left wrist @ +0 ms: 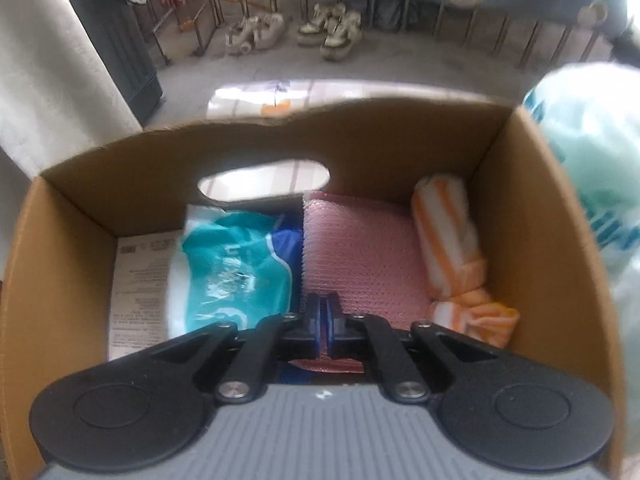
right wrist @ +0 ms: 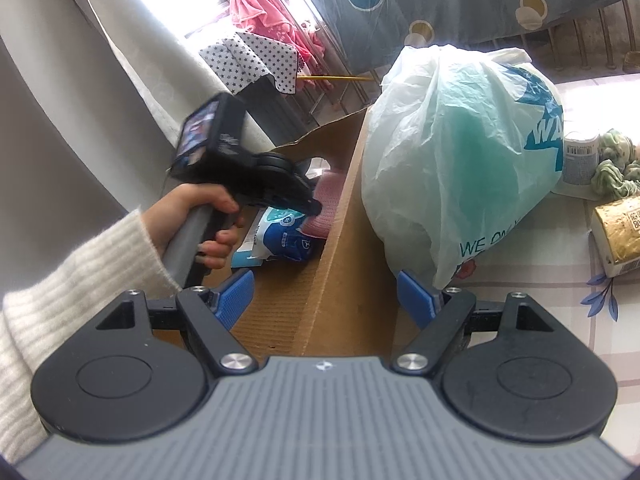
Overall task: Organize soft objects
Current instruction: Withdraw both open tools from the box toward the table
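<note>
The left gripper (left wrist: 323, 322), jaws pinched together on nothing, points down into the cardboard box (left wrist: 532, 240), where the pink cloth (left wrist: 360, 256) lies mid-frame, tidily packed. Only the right-wrist view shows the right gripper (right wrist: 326, 300), jaws wide and empty, below the plastic bag (right wrist: 460, 152).

Checked, flower-printed bed sheet (right wrist: 560, 312) as bearing surface. Directly on it: cardboard box (right wrist: 340, 264); touching the box's right side, a pale plastic bag (right wrist: 460, 152); right of the bag, a tin (right wrist: 580, 156), green cloth (right wrist: 616, 164), a golden packet (right wrist: 620, 236).
</note>
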The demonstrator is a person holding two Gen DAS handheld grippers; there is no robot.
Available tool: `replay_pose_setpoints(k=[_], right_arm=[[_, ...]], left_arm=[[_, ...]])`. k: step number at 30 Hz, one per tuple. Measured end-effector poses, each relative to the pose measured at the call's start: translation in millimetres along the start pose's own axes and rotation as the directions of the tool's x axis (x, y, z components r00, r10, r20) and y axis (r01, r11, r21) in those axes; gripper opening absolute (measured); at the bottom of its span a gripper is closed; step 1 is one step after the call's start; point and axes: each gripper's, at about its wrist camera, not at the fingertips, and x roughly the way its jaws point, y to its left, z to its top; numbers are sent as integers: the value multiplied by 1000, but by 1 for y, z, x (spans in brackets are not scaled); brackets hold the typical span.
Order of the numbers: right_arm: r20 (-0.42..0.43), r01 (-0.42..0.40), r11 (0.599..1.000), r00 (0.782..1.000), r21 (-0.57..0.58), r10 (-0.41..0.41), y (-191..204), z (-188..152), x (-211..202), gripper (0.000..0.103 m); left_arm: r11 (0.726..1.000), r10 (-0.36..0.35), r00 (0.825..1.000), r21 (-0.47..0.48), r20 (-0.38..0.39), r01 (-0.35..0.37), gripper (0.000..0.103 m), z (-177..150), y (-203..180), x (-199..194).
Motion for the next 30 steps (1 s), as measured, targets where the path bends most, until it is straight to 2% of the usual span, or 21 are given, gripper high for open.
replay_pose_setpoints(k=[3,5,6,8,11,13,14,15,17,20,25,28,30], right_arm=[[-1,-4,1000,1000,7,4,-1,-1,0,79],[-2,-3,1000,1000,7,3,-2,0,-1,79],[-2,-1,1000,1000,4,1,-1,1,-1,79],[2,-3,1000,1000,-1,3,-1,3,-2,79],[11,-5,1000,1000,-2,5,-1,3,-2,79],[11,-4,1000,1000,2,4,-1,1,-3,79],[12,-5,1000,1000,6,5,-1,0,-4,79],[14,-6,1000,1000,9,6,-1,-2,-6,79],[18,-4,1000,1000,8,4,0,-5,-11,79],[16,9,1000,1000,2,-9,0,-5,-16,79],[59,12,1000,998,3,-12,0,-3,-38,79],[84,43,999,996,-16,-42,-3,-5,-60,79],[103,63,998,993,-9,-62,-11,-9,-79,79]], left_arm=[[998,64,998,8,-5,-64,1,7,-12,4],[990,104,995,94,-6,-103,4,8,-21,-1],[985,128,992,118,5,-128,11,7,-22,-7],[984,114,992,133,55,-120,27,3,-23,-25],[988,68,989,130,134,-85,22,0,-25,-41],[995,28,997,93,75,-35,15,4,-23,-26],[999,-3,1000,40,19,3,12,4,-17,-12],[1000,-28,1000,-9,2,28,14,3,-11,-1],[998,-35,999,-46,26,37,14,2,-7,-2],[1000,-19,1000,-5,22,19,13,1,-9,-10],[999,-16,993,-38,119,21,21,-15,-2,-49],[1000,0,982,-7,187,2,25,-28,2,-76],[1000,-14,976,22,219,9,26,-40,-3,-93]])
